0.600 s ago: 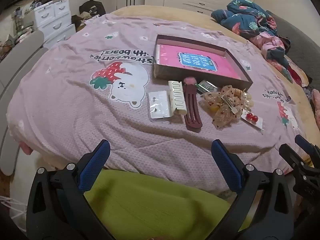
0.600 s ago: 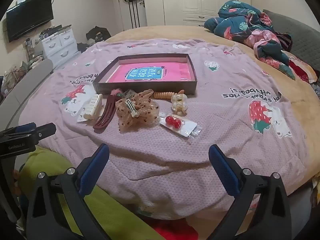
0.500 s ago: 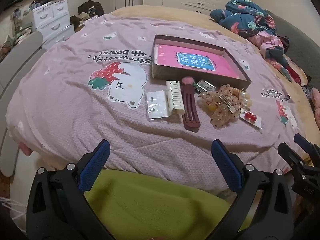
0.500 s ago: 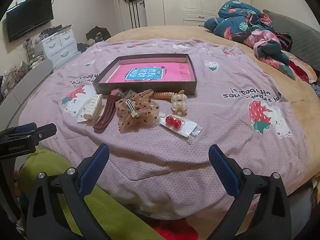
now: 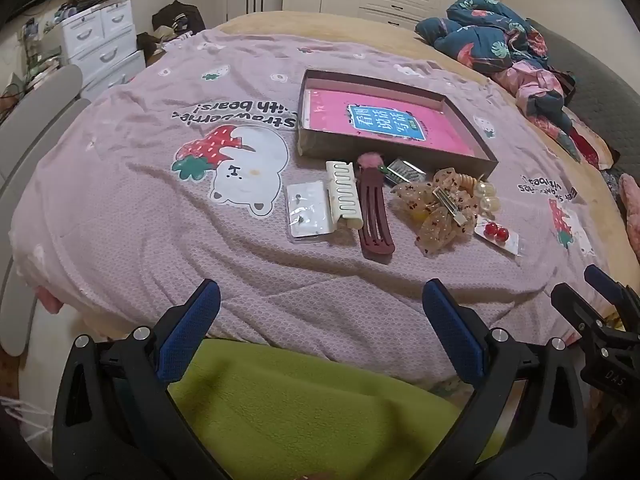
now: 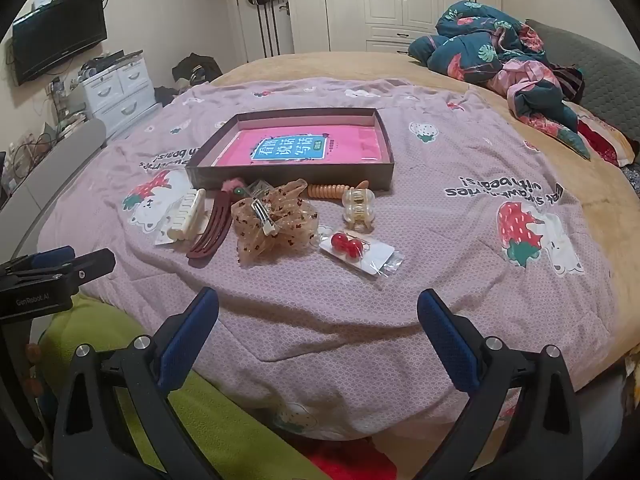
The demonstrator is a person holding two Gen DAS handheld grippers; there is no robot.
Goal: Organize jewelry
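A shallow brown box (image 5: 476, 116) (image 6: 384, 128) with a pink booklet inside sits on the purple quilt. In front of it lie a cream claw clip (image 5: 342, 194) (image 6: 186, 214), a maroon hair clip (image 5: 374, 216) (image 6: 212, 228), a sheer bow scrunchie (image 5: 438, 206) (image 6: 274, 220), a pearl clip (image 6: 359, 210), an orange coil tie (image 6: 326, 191), red ball earrings on a card (image 5: 496, 233) (image 6: 348, 245) and a small earring card (image 5: 308, 210). My left gripper (image 5: 320, 316) and right gripper (image 6: 318, 318) are open and empty, short of the items at the bed's near edge.
A green blanket (image 5: 312, 412) lies below the grippers. Crumpled bedding (image 6: 500, 56) is heaped at the back right. White drawers (image 6: 120, 88) and a TV (image 6: 60, 32) stand at the left. The right gripper shows at the left view's right edge (image 5: 600, 320).
The left wrist view has shifted slightly, so the items sit a little higher and nearer the middle. The right gripper has not moved. Both stay open.
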